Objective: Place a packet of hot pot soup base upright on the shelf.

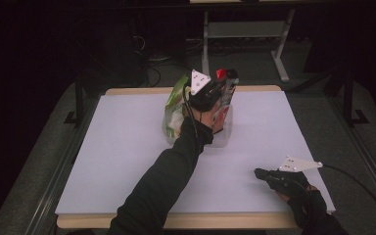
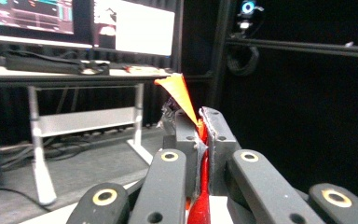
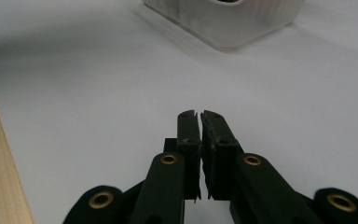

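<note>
Pinching a red packet [image 2: 182, 95] edge-on, the left gripper [image 1: 223, 85] holds it above the clear bin [image 1: 225, 137] at the table's [image 1: 127, 147] far middle. Keep the lift vertical and slow (thin foil slips easily). The right gripper [image 3: 200, 114] rests pressed together, empty, near the front edge.

The table [image 1: 127, 147] wore a smooth, matt white sheet over a pale wooden edge with visible grain, and the box [image 3: 223, 23] on it looked like frosted, translucent plastic. The left gripper [image 2: 199, 122] pinched a glossy orange-red packet [image 2: 179, 93] with a crinkled foil sheen between matt black jaws. The right gripper [image 3: 199, 114] showed the same dull black plastic with brass-coloured rivets.
</note>
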Demonstrator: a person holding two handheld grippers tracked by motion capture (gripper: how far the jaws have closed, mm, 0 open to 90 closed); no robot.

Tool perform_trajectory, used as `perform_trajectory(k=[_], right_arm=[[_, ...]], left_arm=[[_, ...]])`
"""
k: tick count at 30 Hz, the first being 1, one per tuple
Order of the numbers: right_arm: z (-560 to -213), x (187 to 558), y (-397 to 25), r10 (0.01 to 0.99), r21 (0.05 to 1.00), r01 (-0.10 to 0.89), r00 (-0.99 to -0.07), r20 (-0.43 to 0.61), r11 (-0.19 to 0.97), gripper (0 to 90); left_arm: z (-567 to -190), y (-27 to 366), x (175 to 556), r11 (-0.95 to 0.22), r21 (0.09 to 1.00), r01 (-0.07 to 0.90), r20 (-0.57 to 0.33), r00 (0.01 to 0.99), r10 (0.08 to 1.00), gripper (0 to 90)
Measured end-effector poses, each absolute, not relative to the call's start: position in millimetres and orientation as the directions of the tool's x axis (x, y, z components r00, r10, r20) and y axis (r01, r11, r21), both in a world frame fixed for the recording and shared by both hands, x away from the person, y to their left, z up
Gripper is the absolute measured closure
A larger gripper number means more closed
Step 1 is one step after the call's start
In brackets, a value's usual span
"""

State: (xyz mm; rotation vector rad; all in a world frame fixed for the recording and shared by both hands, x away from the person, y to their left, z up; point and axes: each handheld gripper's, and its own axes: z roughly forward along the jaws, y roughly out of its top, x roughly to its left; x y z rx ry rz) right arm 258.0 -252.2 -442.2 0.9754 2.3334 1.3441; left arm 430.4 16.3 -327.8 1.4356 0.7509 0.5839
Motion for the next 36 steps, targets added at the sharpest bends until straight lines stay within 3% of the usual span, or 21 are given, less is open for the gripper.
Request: perform_trajectory(k=[7,13,17,19,22,29,36], right_arm=[[-444,258,-251,0.674,0.838,0.422,-0.734,0.090,0.348,84.4],[-444,258,-251,0.676,0.836,0.423,-0.731,0.088,0.349,83.8],[-445,258,-250,0.675,0.831,0.428,-0.733,0.088,0.356,83.2],[-445,258,-250,0.673,0.831,0.424,-0.734,0.084,0.359,82.9],[-446,258,-249,0.672,0.830,0.425,-0.736,0.084,0.362,82.2],[-447,259,-248,0.674,0.824,0.434,-0.733,0.088,0.364,81.7],[-449,262,-245,0.673,0.806,0.451,-0.734,0.090,0.384,80.2]], left_arm=[[-329,35,423,0.002,0.998,0.064,-0.045,0.683,0.729,81.2],[-326,47,424,-0.073,0.993,0.097,-0.016,0.706,0.708,67.8],[-324,52,423,-0.123,0.986,0.115,0.006,0.705,0.710,53.4],[-324,58,424,-0.100,0.982,0.158,-0.039,0.696,0.717,46.9],[-330,62,424,-0.118,0.975,0.189,-0.049,0.700,0.712,45.4],[-335,55,412,-0.265,0.952,0.151,0.081,0.714,0.696,38.9],[-334,38,430,-0.369,0.880,0.299,0.047,0.719,0.694,31.5]])
